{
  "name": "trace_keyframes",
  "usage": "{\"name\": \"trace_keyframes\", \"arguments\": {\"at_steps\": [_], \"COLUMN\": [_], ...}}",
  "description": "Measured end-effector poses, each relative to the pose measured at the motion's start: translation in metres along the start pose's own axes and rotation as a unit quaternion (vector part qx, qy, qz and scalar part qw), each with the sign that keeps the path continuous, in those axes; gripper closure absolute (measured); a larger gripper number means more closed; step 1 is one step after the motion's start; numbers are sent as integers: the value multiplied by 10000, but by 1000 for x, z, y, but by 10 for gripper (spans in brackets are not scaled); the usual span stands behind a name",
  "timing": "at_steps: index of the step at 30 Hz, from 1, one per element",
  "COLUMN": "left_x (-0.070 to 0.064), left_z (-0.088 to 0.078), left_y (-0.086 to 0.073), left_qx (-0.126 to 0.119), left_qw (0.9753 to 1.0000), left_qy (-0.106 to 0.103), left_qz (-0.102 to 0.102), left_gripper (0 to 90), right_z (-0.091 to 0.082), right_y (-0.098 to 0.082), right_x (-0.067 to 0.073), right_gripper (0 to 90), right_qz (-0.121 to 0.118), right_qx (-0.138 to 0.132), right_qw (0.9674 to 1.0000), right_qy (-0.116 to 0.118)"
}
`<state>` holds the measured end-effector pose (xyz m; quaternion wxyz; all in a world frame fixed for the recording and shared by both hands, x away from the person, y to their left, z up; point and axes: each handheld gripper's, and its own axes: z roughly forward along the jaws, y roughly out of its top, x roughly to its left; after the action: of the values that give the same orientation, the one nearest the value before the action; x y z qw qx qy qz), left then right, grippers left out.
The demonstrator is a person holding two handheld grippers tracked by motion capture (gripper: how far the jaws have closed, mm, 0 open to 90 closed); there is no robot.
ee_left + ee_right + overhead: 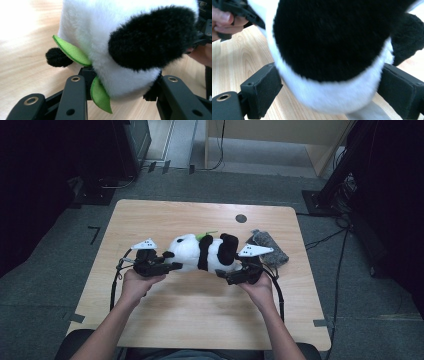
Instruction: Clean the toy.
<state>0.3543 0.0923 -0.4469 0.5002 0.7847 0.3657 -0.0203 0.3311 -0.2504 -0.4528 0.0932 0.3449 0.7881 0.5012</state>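
Two grippers flank the black-and-white plush panda point(202, 252) on the wooden table point(200, 305): left gripper point(172, 266) clamps its head, right gripper point(227, 276) stands released around its rump.

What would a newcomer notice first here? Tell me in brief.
A black-and-white plush panda lying across the middle of the wooden table, with green felt leaves by its head. The left hand-held gripper clamps one end and the right hand-held gripper brackets the other. A grey cloth bundle lies behind the right one.

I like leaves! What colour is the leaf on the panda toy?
The leaf on the panda toy is bright green, clearest in the left gripper view.
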Motion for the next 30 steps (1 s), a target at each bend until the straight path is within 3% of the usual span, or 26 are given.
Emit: {"name": "trace_keyframes", "arguments": {"at_steps": [2, 4, 6, 9, 11, 13, 18, 19, 20, 24, 28, 30], "left_x": [1, 0, 0, 0, 2, 4, 8, 8, 6, 5, 1, -1], "left_z": [3, 4, 5, 6, 8, 10, 13, 13, 12, 10, 11, 10], "left_y": [0, -1, -2, -3, -3, -4, -6, -6, -6, -8, -12, -13], "left_qx": [24, 0, -27, -57, 13, 91, 6, 6, -68, -30, 16, 22], "left_qw": [9994, 9991, 9991, 9994, 9995, 9991, 9999, 9999, 9999, 9992, 9965, 9961], "left_qy": [-41, 23, 100, 237, 190, 196, 80, 80, 113, 112, 202, 231], "left_qz": [-355, -414, -406, -226, -259, -352, -111, -111, 101, 383, 811, 855], "left_gripper": [576, 574, 562, 526, 487, 388, 242, 236, 230, 231, 233, 231], "right_z": [2, 5, 9, 13, 14, 13, 5, 5, 0, -6, -13, -18], "right_y": [1, 2, 3, 3, 4, 6, 11, 11, 14, 16, 16, 16], "right_x": [-1, -1, 1, 5, 4, 0, 1, 1, 1, 1, -3, -4], "right_gripper": [88, 89, 123, 262, 339, 410, 464, 464, 479, 499, 501, 501], "right_qz": [108, 166, -21, -196, 148, 569, 764, 764, 819, 1000, 1139, 1186], "right_qx": [-46, -30, 59, 260, 340, 548, 604, 604, 579, 646, 699, 657], "right_qw": [9999, 9998, 9997, 9981, 9981, 9960, 9942, 9942, 9940, 9923, 9904, 9902], "right_qy": [-24, -86, -231, -532, -497, -406, -453, -453, -446, -356, -352, -326]}}
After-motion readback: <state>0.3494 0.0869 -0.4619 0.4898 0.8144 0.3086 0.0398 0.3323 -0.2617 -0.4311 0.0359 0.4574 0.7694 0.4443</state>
